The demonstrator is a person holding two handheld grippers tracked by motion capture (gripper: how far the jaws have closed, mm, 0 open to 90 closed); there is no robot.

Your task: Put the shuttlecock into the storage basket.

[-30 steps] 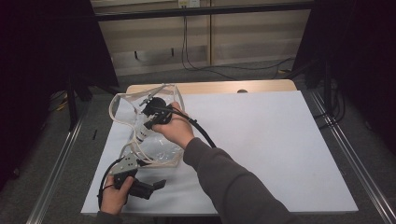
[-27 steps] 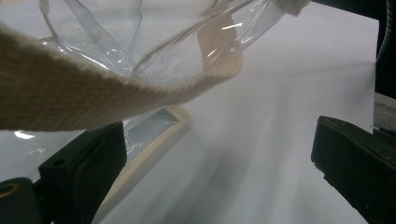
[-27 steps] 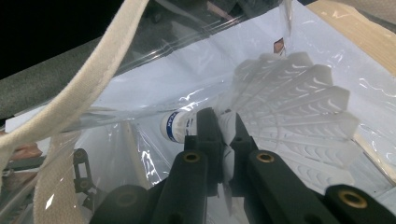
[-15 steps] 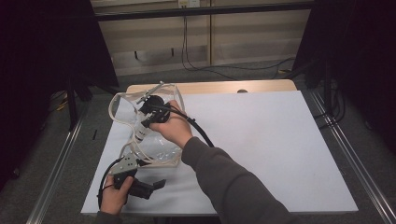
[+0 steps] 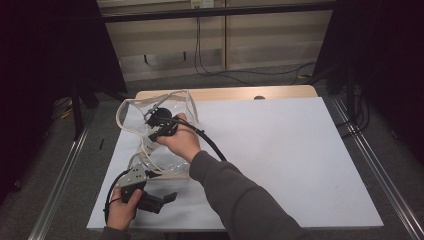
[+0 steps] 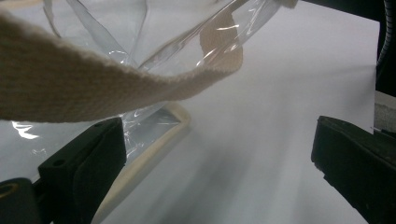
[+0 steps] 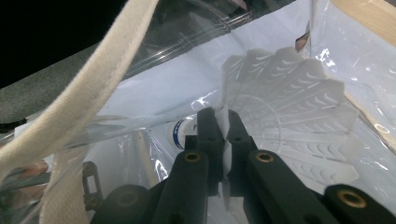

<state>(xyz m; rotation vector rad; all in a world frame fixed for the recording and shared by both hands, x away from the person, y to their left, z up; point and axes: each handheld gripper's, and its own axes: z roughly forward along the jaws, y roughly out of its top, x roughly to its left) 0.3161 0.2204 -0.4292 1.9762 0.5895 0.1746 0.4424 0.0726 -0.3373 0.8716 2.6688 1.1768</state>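
On the white bench, we see a clear bag with cream webbing straps. Inside it, our right tool is clenched on a white shuttlecock; our left tool gapes, released, beside the bag's edge.

Overhead light brightens the white table; surroundings sink into darkness. Glare streaks the clear plastic bag; its near strap blurs.

White ribbed shuttlecock between black right gripper jaws, clear bag around it, cream-strapped.
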